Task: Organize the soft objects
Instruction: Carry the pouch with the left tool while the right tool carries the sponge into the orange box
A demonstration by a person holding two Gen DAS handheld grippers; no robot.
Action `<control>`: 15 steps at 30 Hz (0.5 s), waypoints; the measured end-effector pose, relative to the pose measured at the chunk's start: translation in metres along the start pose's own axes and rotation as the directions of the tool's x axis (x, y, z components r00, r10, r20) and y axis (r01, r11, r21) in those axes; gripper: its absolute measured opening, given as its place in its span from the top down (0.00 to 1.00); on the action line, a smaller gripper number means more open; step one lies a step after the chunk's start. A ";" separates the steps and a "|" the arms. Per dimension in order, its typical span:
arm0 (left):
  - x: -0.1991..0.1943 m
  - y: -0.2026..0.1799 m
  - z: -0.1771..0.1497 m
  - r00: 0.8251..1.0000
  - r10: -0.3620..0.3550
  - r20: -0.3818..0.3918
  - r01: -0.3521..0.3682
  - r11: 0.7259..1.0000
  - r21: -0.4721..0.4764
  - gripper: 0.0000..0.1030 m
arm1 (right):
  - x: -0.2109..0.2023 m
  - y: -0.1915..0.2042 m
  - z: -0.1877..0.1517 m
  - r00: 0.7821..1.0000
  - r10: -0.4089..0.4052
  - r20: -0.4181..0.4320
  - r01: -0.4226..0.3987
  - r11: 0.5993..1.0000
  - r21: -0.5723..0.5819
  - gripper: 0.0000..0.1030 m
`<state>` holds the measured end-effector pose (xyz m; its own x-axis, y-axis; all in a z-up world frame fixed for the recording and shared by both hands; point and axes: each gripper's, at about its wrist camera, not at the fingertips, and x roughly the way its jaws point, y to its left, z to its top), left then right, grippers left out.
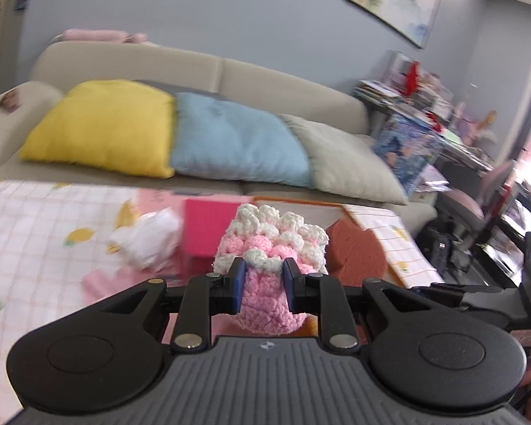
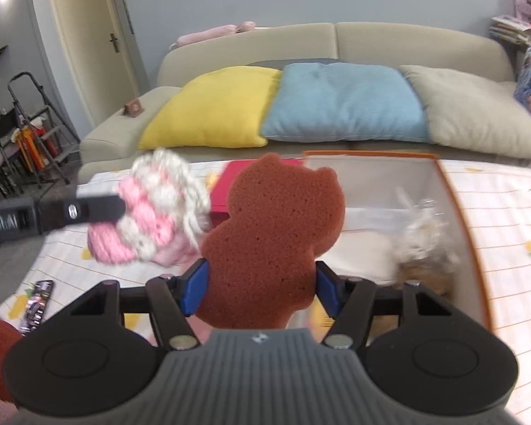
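Note:
My left gripper (image 1: 264, 283) is shut on a pink and white crocheted pouch (image 1: 270, 244), held up above the table; its blue pads pinch the pouch's narrow waist. The same crocheted pouch (image 2: 152, 212) shows in the right wrist view, left of centre, with the left gripper's black finger (image 2: 88, 209) across it. My right gripper (image 2: 262, 283) is shut on a brown animal-shaped sponge (image 2: 276, 241), standing upright between its blue pads. That brown sponge (image 1: 357, 251) also appears in the left wrist view, just right of the pouch.
A lemon-print cloth (image 2: 506, 219) covers the table. An orange-rimmed box (image 2: 456, 205) holds a pale fluffy item (image 2: 424, 237). A bright pink box (image 1: 209, 226) and white crumpled material (image 1: 148, 244) lie on the table, a phone (image 2: 39, 302) near its left edge. Behind is a sofa with a yellow (image 2: 212, 109), a blue (image 2: 343, 102) and a grey cushion (image 2: 478, 113).

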<state>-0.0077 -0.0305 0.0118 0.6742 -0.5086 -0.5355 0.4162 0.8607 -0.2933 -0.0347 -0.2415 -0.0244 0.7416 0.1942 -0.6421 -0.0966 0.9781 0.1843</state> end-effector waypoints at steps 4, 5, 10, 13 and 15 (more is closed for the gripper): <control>0.030 -0.036 0.012 0.998 -0.042 -0.044 0.046 0.995 0.089 0.75 | -0.003 -0.031 0.000 0.998 -0.057 -0.020 0.056 0.998 -0.023 0.39; 0.037 -0.045 0.013 0.998 -0.041 -0.054 0.047 0.992 0.119 0.75 | -0.001 -0.038 0.000 0.997 -0.071 -0.035 0.070 0.997 -0.027 0.39; 0.080 -0.073 0.007 0.984 -0.085 -0.156 0.112 0.979 0.171 0.75 | 0.018 -0.070 -0.001 0.981 -0.133 -0.139 0.132 0.991 -0.011 0.39; 0.105 -0.085 -0.003 0.980 -0.040 -0.197 0.086 0.969 0.231 0.75 | 0.029 -0.083 -0.004 0.976 -0.131 -0.173 0.134 0.991 0.008 0.38; 0.116 -0.088 -0.009 0.975 -0.015 -0.222 0.074 0.963 0.259 0.75 | 0.035 -0.090 -0.006 0.975 -0.128 -0.183 0.134 0.991 0.023 0.38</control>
<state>0.0282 -0.1654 -0.0318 0.5153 -0.5035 -0.6936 0.6088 0.7846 -0.1172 -0.0042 -0.3219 -0.0679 0.6138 0.0780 -0.7856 0.0191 0.9933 0.1135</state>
